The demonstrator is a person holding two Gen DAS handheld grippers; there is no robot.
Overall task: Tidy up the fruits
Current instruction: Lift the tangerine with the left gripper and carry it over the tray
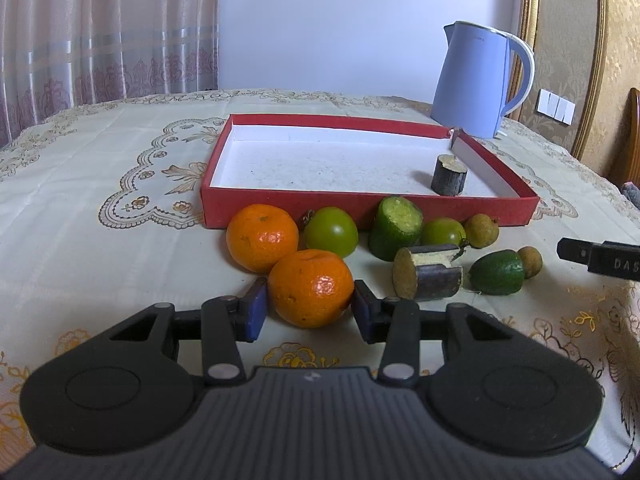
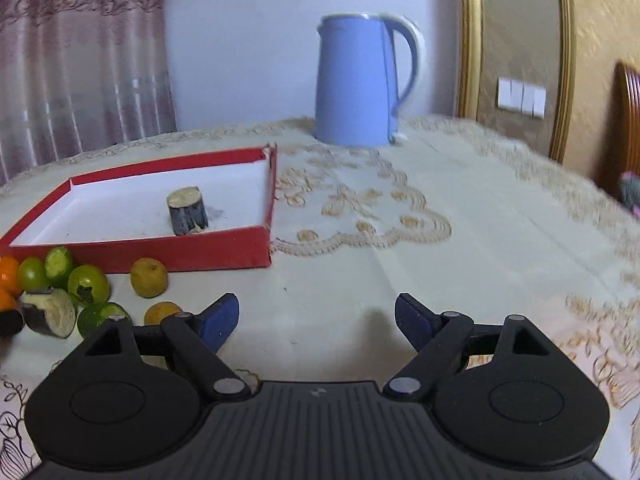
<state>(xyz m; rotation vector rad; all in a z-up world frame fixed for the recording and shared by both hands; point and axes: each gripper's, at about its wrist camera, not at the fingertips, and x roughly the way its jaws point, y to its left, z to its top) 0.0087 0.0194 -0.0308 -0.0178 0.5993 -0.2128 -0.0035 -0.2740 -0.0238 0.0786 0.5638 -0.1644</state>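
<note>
A: Left wrist view: on the embroidered cream tablecloth, a shallow red cardboard box with a white lining holds one thing, a stubby dark-skinned cut cylinder upright near its right wall. A pale blue plastic kettle stands behind it.

B: And the rest of the fruit?

A: Lined up on the cloth just in front of the box: two round oranges, green fruits, a cut green piece, another dark cut piece lying on its side, and small brown ones. The left gripper has its blue pads pressed on the nearer round orange, which looks to be still resting on the cloth.

B: The right one?

A: The right gripper has its jaws wide apart over bare cloth, nothing between them.

B: So, the step?

A: Likely an orange pickup. Next calls for lifting it clear of its neighbour and over the box's front wall.
</note>
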